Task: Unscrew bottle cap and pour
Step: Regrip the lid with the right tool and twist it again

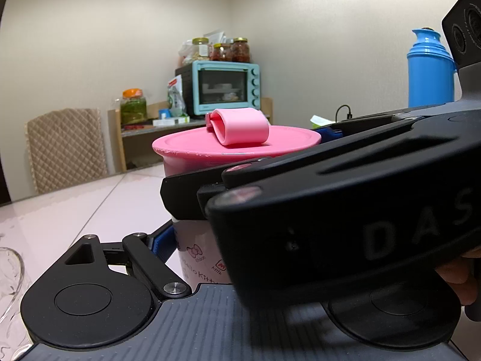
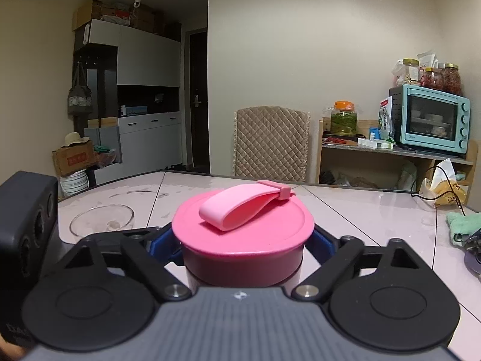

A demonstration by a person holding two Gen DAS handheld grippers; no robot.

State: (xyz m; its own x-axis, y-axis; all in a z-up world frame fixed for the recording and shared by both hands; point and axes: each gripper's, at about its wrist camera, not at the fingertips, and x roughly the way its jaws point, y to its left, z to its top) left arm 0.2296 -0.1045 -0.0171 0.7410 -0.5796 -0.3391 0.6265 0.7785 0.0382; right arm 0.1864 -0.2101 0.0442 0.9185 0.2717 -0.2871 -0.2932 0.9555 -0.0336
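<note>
The right gripper (image 2: 243,240) clamps the pink cap (image 2: 243,228); beneath it, the left gripper (image 1: 192,240) grips the bottle (image 1: 201,258) body. Left of the bottle waits a glass bowl (image 2: 100,221). If the lower grip slips, the bottle would likely spin with its cap.

Bottle (image 1: 198,258), white body below the pink cap: print reads "Hello Kitty", partly cut off; small captions "Ribbon" and "Milk" under little icons. Right tongs (image 1: 186,198), black housing near the lens: raised letters "D A S", the rest out of frame. Far labels on jars and packets too small to read.
</note>
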